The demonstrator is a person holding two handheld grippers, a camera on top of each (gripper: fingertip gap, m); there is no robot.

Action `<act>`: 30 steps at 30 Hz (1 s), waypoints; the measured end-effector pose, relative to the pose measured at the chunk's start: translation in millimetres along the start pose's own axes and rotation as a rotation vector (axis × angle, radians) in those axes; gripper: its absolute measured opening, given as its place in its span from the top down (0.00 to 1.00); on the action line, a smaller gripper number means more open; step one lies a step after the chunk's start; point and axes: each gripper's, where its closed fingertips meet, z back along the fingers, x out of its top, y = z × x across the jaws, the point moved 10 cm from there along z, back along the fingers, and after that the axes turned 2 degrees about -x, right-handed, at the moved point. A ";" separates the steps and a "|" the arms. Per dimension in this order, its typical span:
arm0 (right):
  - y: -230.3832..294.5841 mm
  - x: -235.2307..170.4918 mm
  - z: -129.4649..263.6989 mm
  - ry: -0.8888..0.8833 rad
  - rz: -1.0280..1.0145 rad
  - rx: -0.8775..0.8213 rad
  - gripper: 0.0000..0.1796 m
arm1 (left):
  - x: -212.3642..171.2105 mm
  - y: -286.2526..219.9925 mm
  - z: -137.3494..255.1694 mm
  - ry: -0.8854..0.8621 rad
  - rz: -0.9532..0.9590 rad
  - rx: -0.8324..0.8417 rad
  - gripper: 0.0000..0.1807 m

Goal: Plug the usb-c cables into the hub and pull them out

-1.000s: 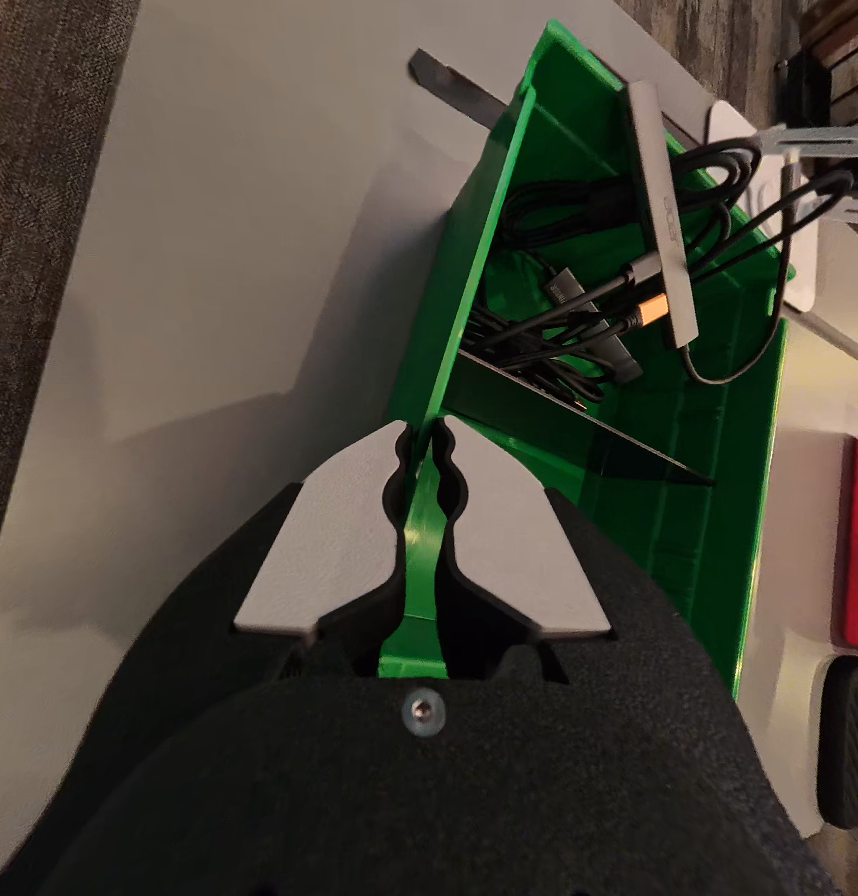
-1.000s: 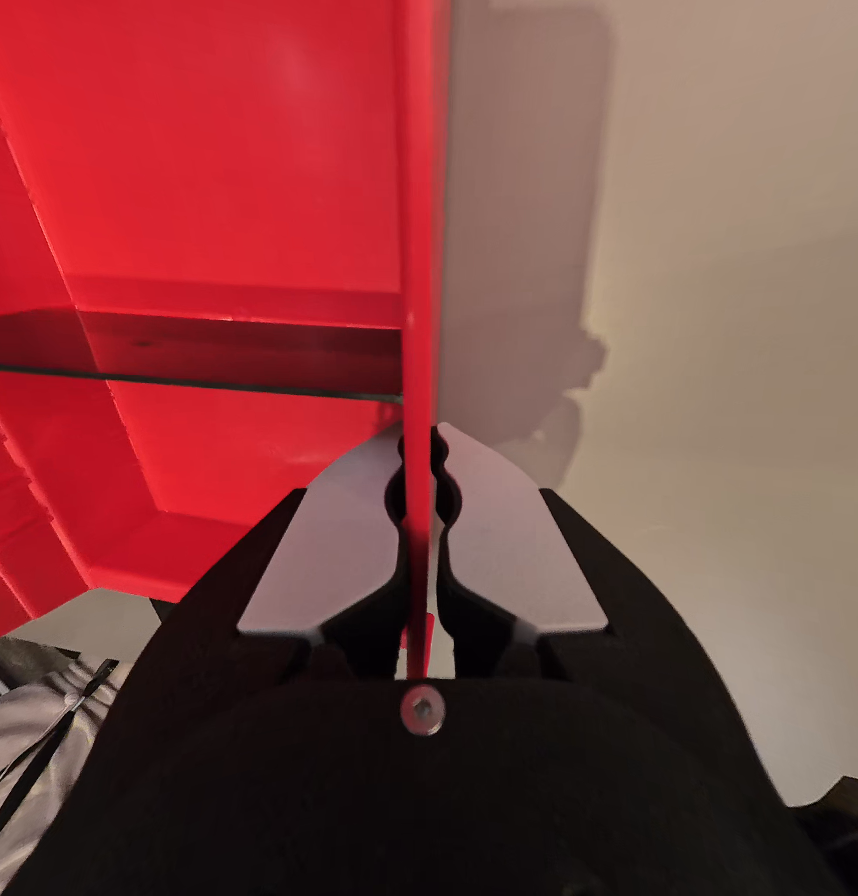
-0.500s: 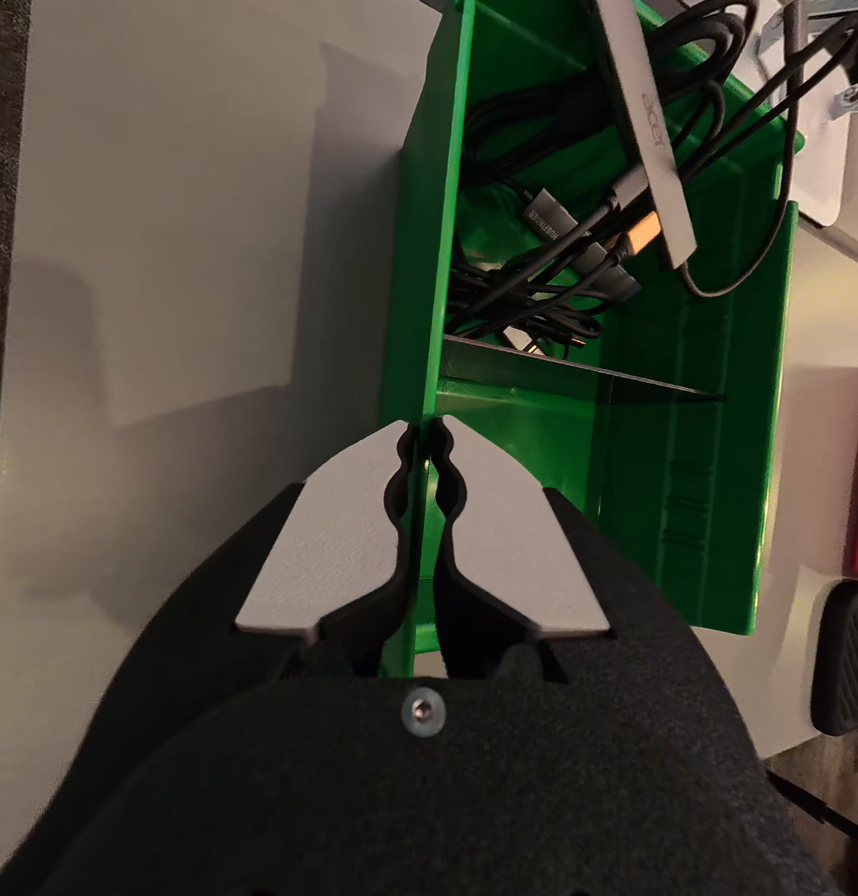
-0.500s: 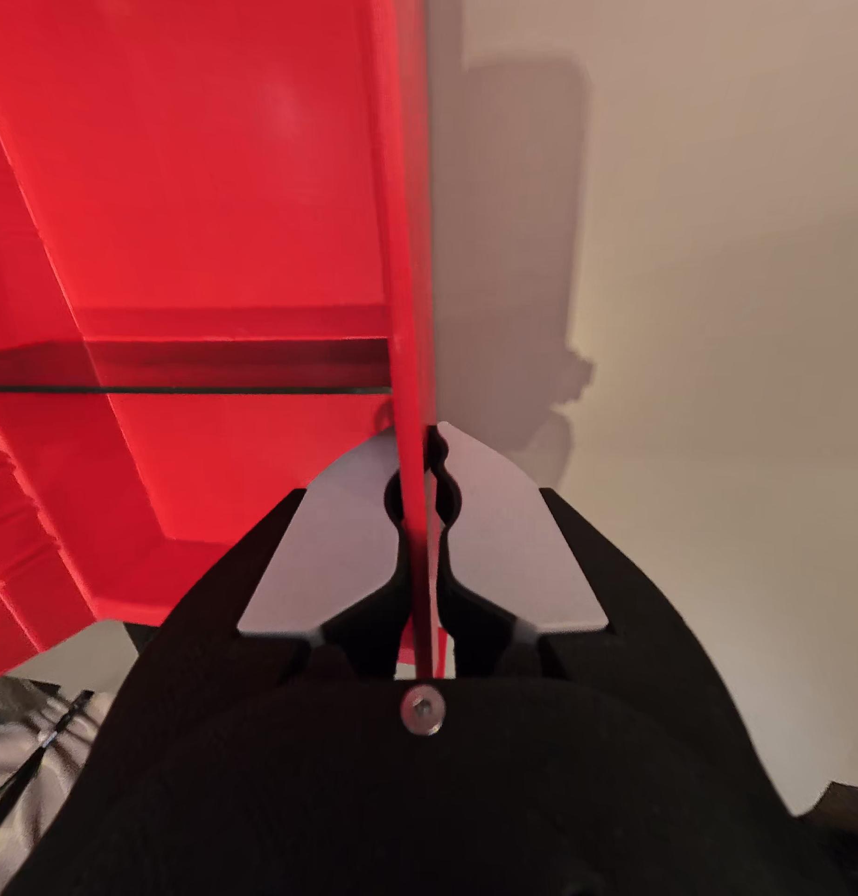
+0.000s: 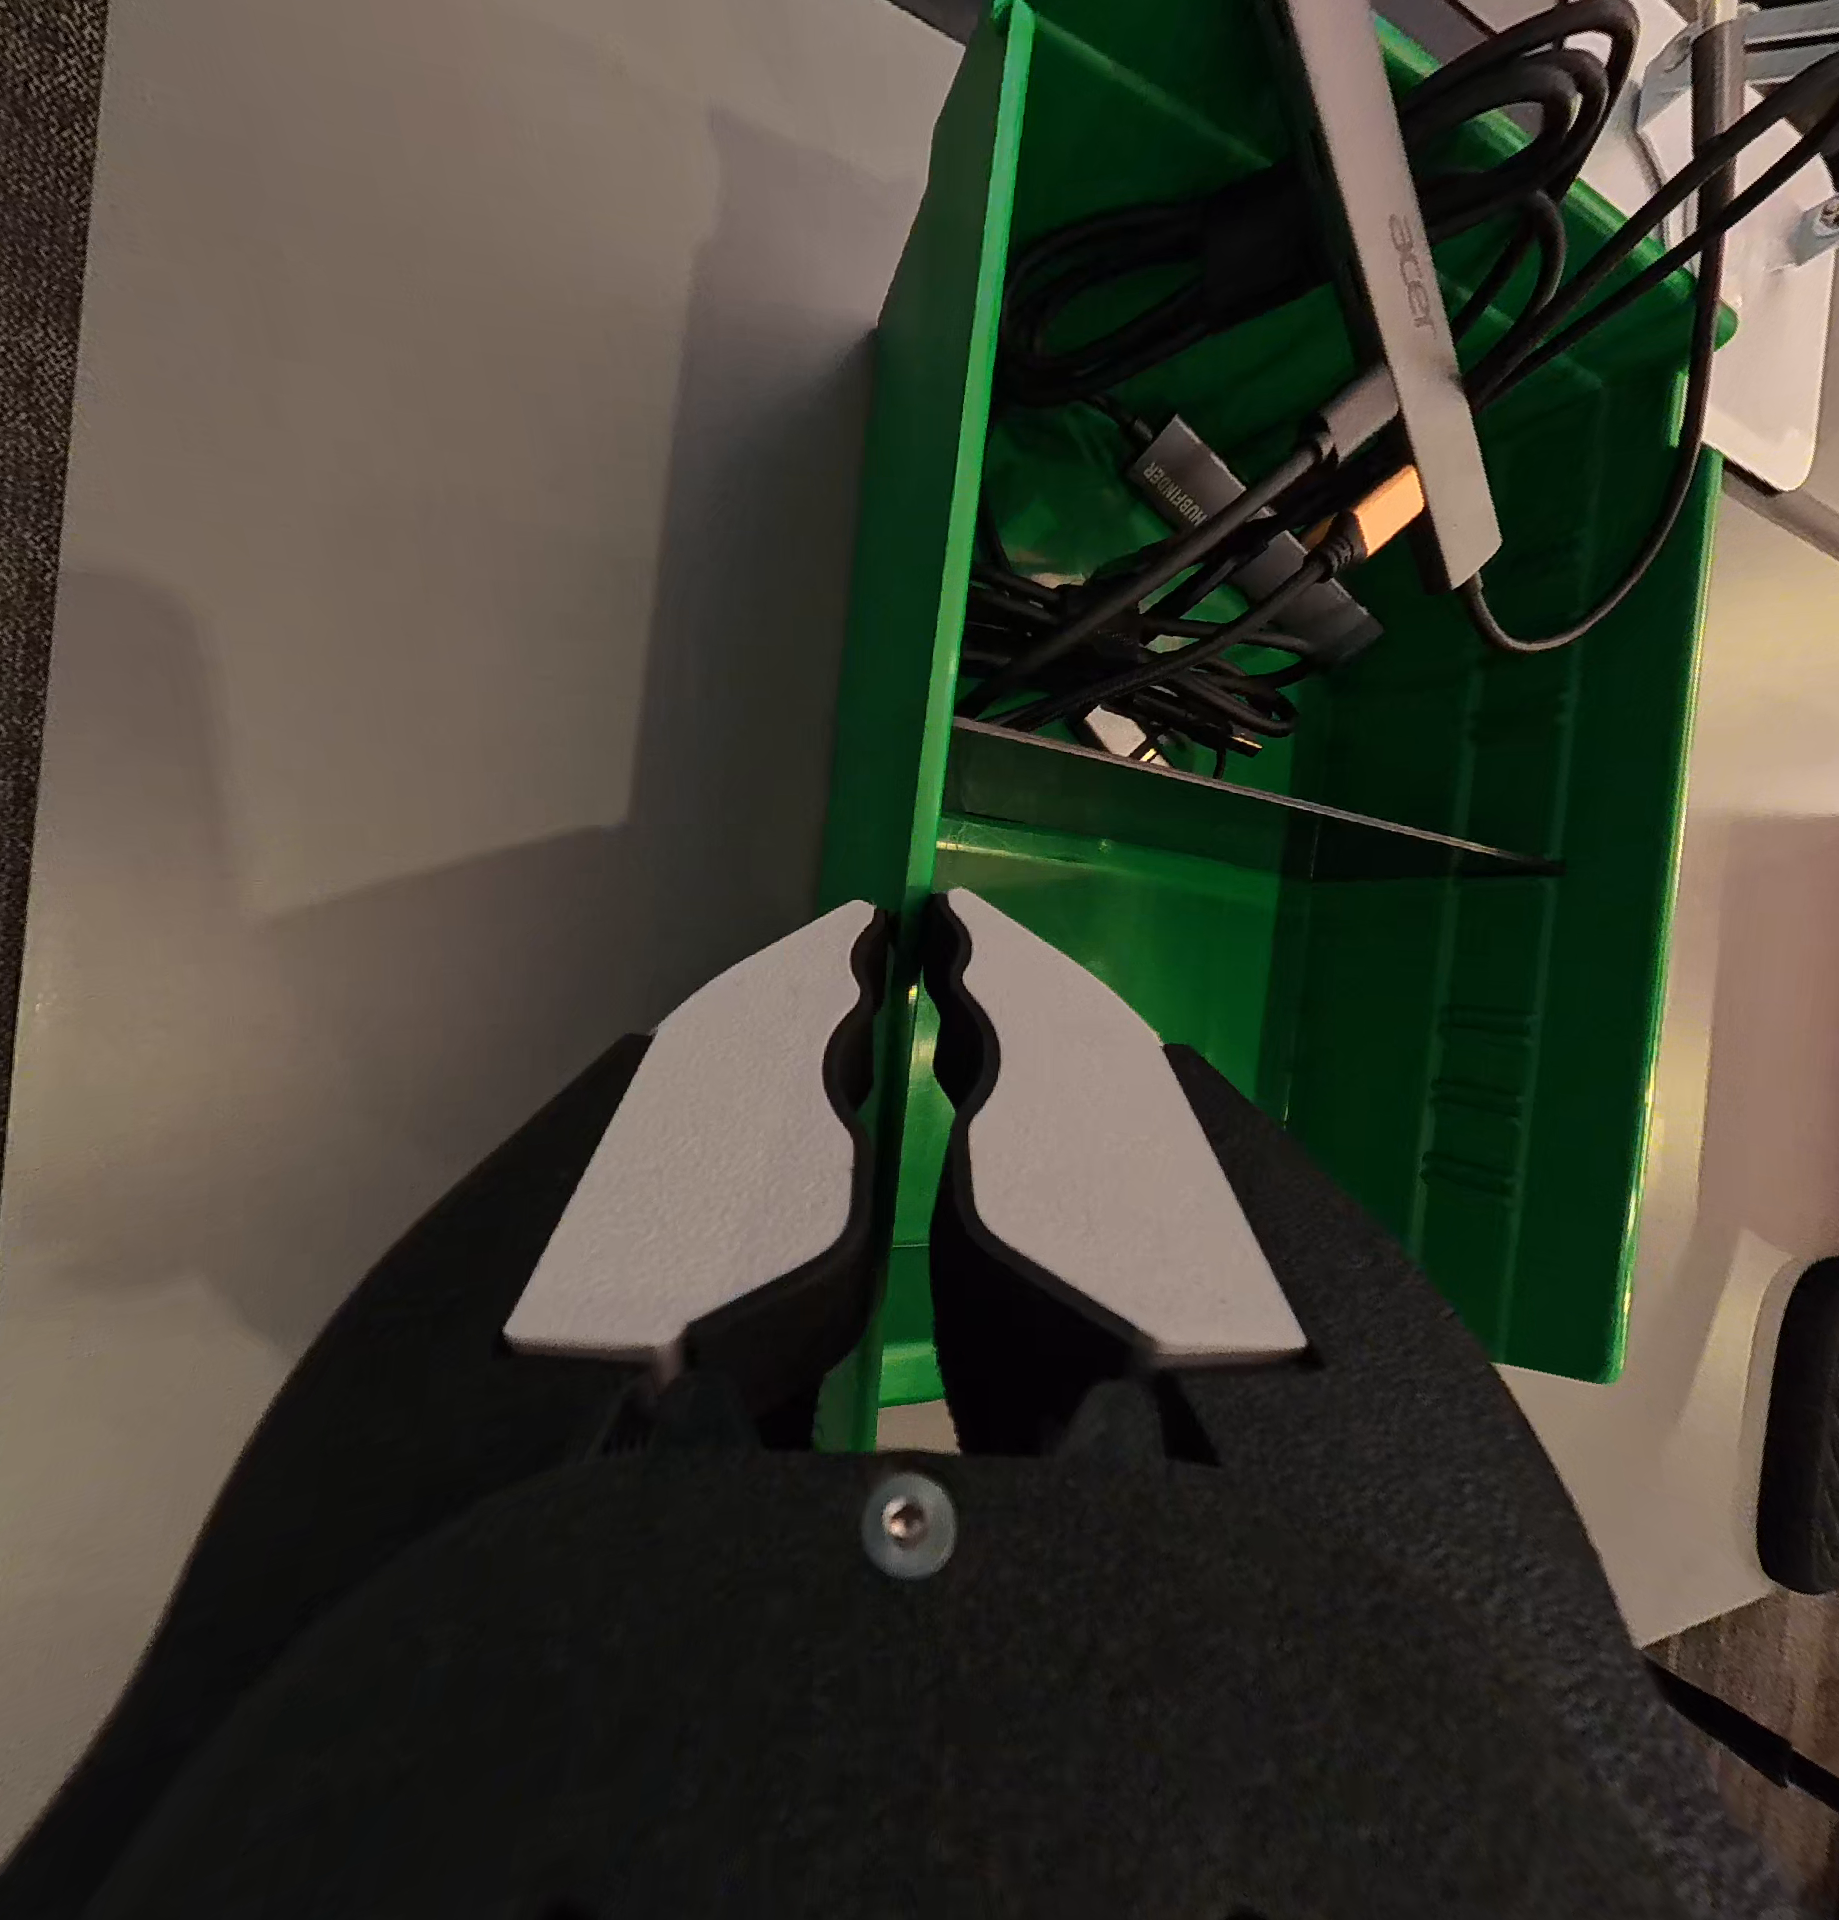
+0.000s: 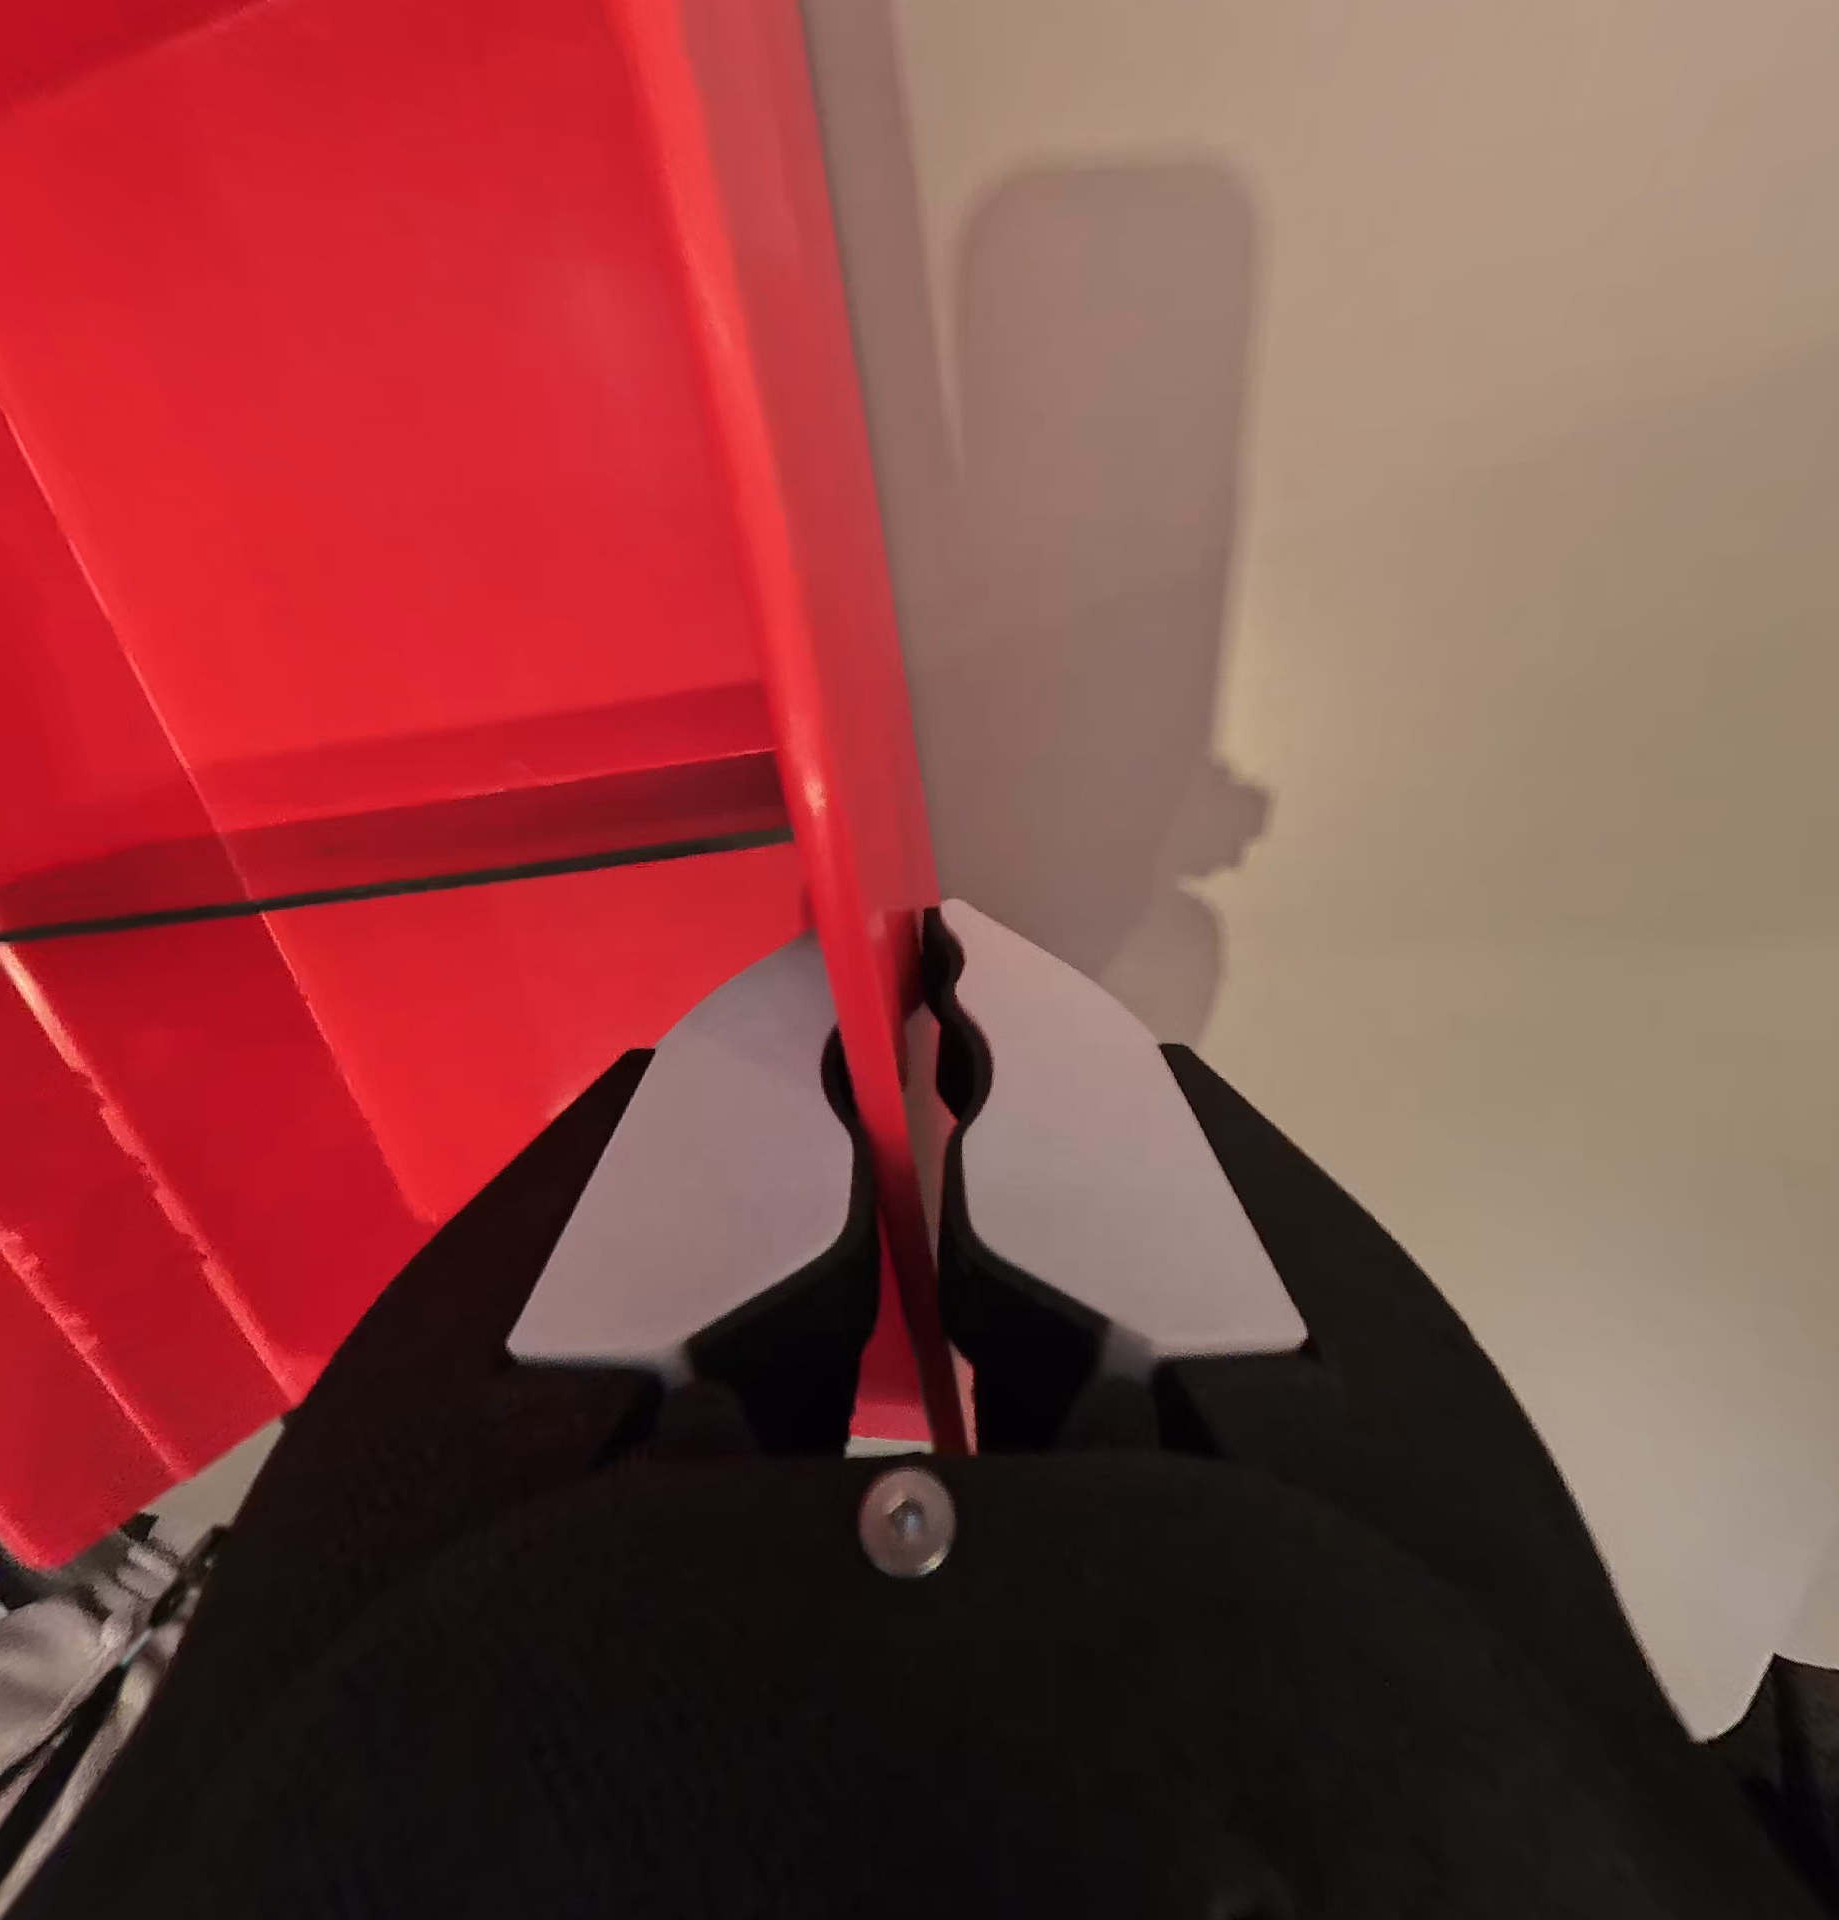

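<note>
1. The hub (image 5: 1398,281), a long silver bar, lies in the far compartment of the green bin (image 5: 1580,935), at the upper right of my left wrist view. Its long axis runs from the top edge down and to the right, propped across the bin's far side.
2. Around and under it sits a tangle of black cables (image 5: 1123,644). An orange plug (image 5: 1388,509) and a grey plug (image 5: 1356,410) meet the hub's lower end; whether they are fully seated I cannot tell.
3. A dark divider (image 5: 1237,821) splits the bin, and the hub and cables lie beyond it.
4. The relation that counts: the hub lies forward and to the right of my left gripper (image 5: 907,914), past the divider. I judge the left the nearer one; the right wrist view shows no hub at all.
5. My left gripper is pinched on the green bin's left wall, the wall running edge-on between the fingers, tool pointing along the wall.
6. My right gripper (image 6: 894,920) is clamped on the right wall of an empty-looking red bin (image 6: 375,468), which fills the upper left of that view and sits tilted across it.
7. Both bins rest on a white table (image 5: 375,520).
8. I judge that no plugging can start until a gripper lets go of its bin.
</note>
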 end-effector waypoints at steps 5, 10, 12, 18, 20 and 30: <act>-2.3 1.4 -0.7 -0.020 -0.037 0.017 0.96 | -0.6 1.5 0.4 -0.003 0.022 -0.020 0.97; -5.1 -3.2 -0.2 -0.028 -0.062 0.028 0.96 | -1.3 -1.1 1.5 0.011 0.012 0.002 0.97; -5.4 -4.4 0.2 -0.031 -0.055 0.026 0.96 | -1.3 -1.9 1.8 0.014 0.015 0.008 0.97; 2.3 2.0 21.0 -0.159 0.000 0.041 0.87 | 1.3 -3.4 28.1 -0.121 0.036 0.020 0.88; 5.0 5.5 38.0 -0.247 0.035 -0.058 0.87 | 2.1 -9.0 43.8 -0.198 0.014 0.046 0.88; 135.4 -15.8 158.4 -1.356 0.361 -0.183 0.71 | -3.0 -94.2 122.8 -0.727 -0.326 -0.093 0.76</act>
